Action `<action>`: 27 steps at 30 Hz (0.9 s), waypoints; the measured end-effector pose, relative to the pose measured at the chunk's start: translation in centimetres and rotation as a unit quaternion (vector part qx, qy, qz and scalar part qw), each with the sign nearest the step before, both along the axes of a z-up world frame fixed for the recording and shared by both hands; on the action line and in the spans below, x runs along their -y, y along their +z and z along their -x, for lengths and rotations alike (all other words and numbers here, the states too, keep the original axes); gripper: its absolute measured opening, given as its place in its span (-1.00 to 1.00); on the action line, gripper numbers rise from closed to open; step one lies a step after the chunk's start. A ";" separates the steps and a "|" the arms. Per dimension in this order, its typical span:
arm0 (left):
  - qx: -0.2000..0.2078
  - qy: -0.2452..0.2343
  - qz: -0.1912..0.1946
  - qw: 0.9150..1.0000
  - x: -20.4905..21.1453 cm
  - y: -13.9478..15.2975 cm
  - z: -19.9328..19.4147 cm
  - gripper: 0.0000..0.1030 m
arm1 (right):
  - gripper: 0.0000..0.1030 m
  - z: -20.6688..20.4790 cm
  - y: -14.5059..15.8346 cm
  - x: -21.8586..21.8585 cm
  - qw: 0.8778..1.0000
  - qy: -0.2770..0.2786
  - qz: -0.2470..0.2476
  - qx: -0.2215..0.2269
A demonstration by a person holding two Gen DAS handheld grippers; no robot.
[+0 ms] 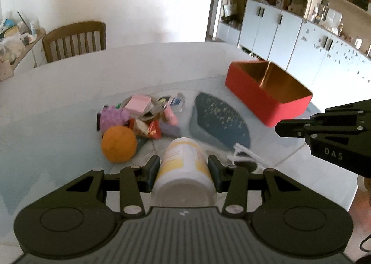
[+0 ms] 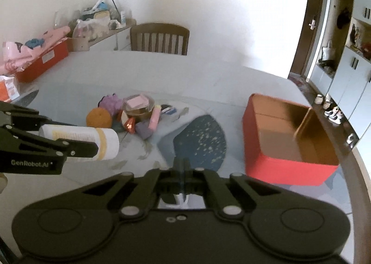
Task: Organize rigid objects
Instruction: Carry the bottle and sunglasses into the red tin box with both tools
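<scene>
My left gripper (image 1: 184,166) is shut on a white and yellow canister (image 1: 184,171) and holds it above the table; the canister also shows in the right wrist view (image 2: 92,142), lying sideways between the left fingers. My right gripper (image 2: 183,166) is shut and empty, above the table's front; it shows at the right of the left wrist view (image 1: 301,128). An open red box (image 1: 269,92) with a brown inside stands to the right (image 2: 285,164). A pile of small objects lies mid-table: an orange ball (image 1: 118,143), a purple plush (image 1: 113,116), a pink box (image 1: 139,102).
A dark blue speckled mat (image 1: 218,122) lies between the pile and the red box. A wooden chair (image 1: 74,40) stands at the table's far side. A cluttered sideboard (image 2: 92,29) and a red bin (image 2: 44,61) are at the left. Cabinets (image 1: 289,29) line the right wall.
</scene>
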State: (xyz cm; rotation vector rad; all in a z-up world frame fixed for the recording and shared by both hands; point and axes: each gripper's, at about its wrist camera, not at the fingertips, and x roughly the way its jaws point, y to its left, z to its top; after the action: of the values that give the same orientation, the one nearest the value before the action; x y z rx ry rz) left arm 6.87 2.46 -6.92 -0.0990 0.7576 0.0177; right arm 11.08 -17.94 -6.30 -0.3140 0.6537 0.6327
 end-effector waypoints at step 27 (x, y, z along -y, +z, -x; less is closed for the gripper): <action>-0.021 0.031 0.004 0.999 2.4 -0.7 -0.9 -0.14 | -0.93 -2.5 -6.9 1.2 0.987 0.038 0.030 -0.151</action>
State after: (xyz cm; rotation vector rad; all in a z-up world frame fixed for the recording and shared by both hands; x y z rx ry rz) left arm 7.74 0.10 -7.62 -0.1303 0.7970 0.0752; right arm 13.60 -19.11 -13.22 -0.3017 0.9567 0.7420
